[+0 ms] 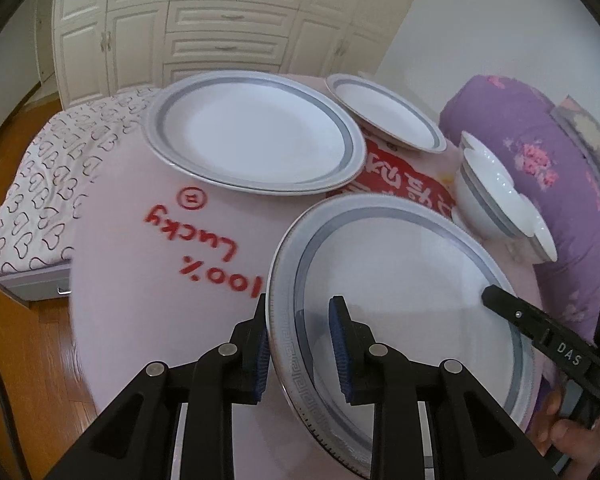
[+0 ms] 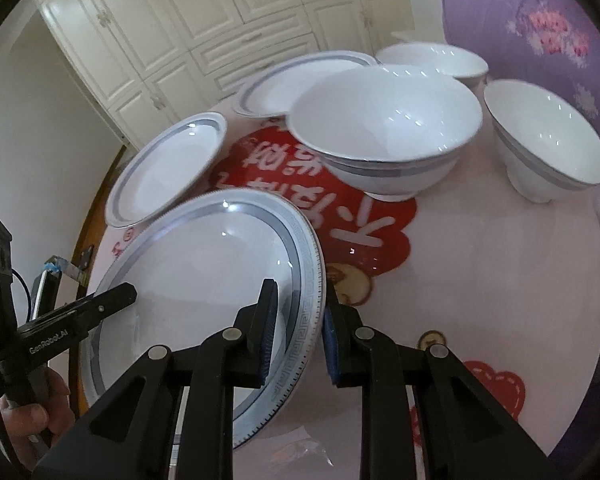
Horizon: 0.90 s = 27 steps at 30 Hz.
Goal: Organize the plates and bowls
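Plates and bowls are crowding a round table (image 1: 148,280) draped in a pale pink cloth with red lettering. Its near left side is lying bare out to the cloth's edge, beyond which wooden floor is showing, so that is where the open room is. The right side is hemmed in by a purple flowered bundle (image 1: 540,152) pressing up against the table's edge.

Nearest to both tools, a large grey-banded plate (image 1: 400,280) is being held from two sides. The left gripper (image 1: 302,348) is pinching the plate's left rim, one blue pad under the patterned border and one on top, jaws narrow and pressed to the china. The right gripper (image 2: 298,336) is clamping the opposite rim in the same way, jaws narrow, rim caught between the pads. A hand (image 2: 40,412) is showing on the left tool's handle in the right camera's view.

Behind the held plate, a second large plate (image 1: 252,136) is sitting flat, and a smaller plate (image 1: 388,116) is tilting just beyond it, their rims close together. A big white bowl (image 2: 384,136) is standing upright on the red patch of the cloth, with a smaller bowl (image 2: 544,148) to its right and another bowl (image 2: 436,60) behind, all near the purple bundle.
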Each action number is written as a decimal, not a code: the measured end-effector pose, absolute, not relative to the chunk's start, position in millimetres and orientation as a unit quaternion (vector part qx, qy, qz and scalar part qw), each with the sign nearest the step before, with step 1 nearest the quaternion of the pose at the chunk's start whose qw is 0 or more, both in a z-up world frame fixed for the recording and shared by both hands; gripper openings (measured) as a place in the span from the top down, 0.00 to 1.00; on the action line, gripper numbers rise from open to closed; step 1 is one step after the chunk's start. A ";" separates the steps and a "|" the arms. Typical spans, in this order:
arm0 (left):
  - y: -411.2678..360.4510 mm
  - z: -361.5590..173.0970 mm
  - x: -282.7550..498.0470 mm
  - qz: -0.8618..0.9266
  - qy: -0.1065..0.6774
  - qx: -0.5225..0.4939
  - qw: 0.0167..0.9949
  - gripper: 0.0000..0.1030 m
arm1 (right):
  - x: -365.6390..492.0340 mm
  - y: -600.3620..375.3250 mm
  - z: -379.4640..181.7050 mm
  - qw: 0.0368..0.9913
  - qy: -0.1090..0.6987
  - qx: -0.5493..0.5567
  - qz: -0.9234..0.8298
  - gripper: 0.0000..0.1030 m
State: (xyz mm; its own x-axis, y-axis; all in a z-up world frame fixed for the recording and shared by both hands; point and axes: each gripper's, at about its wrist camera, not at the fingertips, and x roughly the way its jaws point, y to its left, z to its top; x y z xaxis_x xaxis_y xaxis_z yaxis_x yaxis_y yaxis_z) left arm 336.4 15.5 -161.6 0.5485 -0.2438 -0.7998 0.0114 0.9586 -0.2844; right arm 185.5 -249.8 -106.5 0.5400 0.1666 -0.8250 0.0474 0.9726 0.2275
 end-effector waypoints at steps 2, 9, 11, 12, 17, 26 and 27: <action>24.1 -157.3 326.8 -0.068 0.464 -0.125 0.874 0.77 | 182.6 -241.0 -102.3 0.873 0.474 0.106 0.044 0.80; 56.7 -146.0 285.0 -0.040 0.453 -0.140 0.880 0.77 | 174.6 -208.8 -105.0 0.872 0.476 0.088 0.073 0.80; 62.8 -144.6 274.6 -0.033 0.451 -0.141 0.880 0.77 | 172.1 -201.7 -105.7 0.872 0.475 0.082 0.079 0.80; 62.9 -143.6 272.9 -0.032 0.452 -0.141 0.880 0.77 | 171.4 -199.2 -106.6 0.872 0.476 0.080 0.080 0.80; 60.4 -142.7 259.9 -0.038 0.454 -0.137 0.879 0.77 | 169.5 -198.9 -112.6 0.872 0.478 0.079 0.073 0.80; 55.0 -144.0 258.9 -0.042 0.460 -0.133 0.877 0.77 | 170.9 -199.1 -127.4 0.863 0.495 0.073 0.069 0.78; 55.0 -143.4 260.9 -0.041 0.460 -0.130 0.878 0.77 | 171.1 -199.6 -128.7 0.862 0.496 0.074 0.069 0.77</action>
State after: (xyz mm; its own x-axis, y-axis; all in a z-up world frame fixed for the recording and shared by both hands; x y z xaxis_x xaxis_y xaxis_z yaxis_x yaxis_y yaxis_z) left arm 260.9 55.0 -143.4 0.5738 -0.1908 -0.7965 -0.0478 0.9630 -0.2651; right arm 171.1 -199.6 -128.7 0.4981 0.1923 -0.8455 -0.0454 0.9796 0.1960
